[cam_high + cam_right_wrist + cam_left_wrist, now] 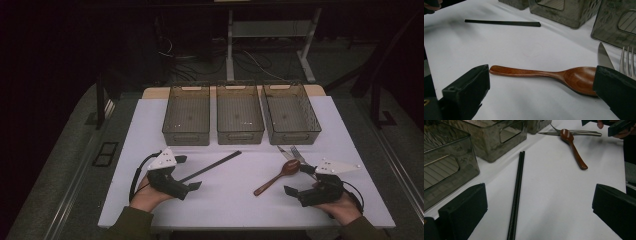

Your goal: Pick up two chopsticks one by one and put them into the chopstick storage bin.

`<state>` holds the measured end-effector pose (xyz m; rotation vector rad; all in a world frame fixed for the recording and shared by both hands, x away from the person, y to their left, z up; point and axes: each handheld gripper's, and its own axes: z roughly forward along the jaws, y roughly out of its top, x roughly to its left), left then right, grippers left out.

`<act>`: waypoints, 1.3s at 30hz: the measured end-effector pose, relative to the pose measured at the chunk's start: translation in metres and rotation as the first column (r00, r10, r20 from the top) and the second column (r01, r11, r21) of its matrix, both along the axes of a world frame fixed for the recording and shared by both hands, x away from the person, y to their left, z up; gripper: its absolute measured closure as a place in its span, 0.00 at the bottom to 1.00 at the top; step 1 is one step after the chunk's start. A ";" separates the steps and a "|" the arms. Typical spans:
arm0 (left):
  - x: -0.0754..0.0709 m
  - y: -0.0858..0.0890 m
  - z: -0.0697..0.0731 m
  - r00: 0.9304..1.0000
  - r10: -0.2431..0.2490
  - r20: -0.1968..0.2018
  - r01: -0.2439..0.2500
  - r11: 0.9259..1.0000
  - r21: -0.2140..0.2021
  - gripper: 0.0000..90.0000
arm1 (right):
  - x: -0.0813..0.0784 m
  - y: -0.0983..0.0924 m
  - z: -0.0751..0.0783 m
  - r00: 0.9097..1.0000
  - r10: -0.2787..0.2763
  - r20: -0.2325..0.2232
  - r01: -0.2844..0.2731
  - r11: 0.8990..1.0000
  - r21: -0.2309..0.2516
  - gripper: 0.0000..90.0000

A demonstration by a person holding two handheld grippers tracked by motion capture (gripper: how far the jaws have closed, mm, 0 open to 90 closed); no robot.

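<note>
Left hand-held gripper (186,172): jaws wide apart, holding nothing, astride the near end of the black chopsticks (211,166).
Right hand-held gripper (298,179): jaws spread wide, empty, just beside the wooden spoon (278,176).
Wooden spoon: flat on the desk (230,200), right of the chopsticks, bowl beside a knife (283,152) and fork (298,152).
Three bins (240,120): beyond the spoon.
</note>
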<state>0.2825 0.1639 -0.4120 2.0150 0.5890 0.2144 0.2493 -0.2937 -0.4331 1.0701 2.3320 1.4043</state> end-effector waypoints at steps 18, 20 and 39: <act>0.003 -0.002 0.002 1.000 0.002 -0.001 -0.002 1.000 0.009 0.00 | 0.000 -0.002 0.002 1.000 -0.005 0.004 0.005 1.000 0.013 0.02; 0.004 -0.003 0.002 1.000 0.002 0.001 -0.002 1.000 0.010 0.00 | 0.000 -0.002 0.001 1.000 -0.004 0.004 0.004 1.000 0.013 0.02; 0.012 -0.010 0.009 1.000 -0.015 0.011 0.015 1.000 0.012 0.00 | 0.000 -0.001 0.001 1.000 0.002 0.002 -0.002 1.000 0.004 0.02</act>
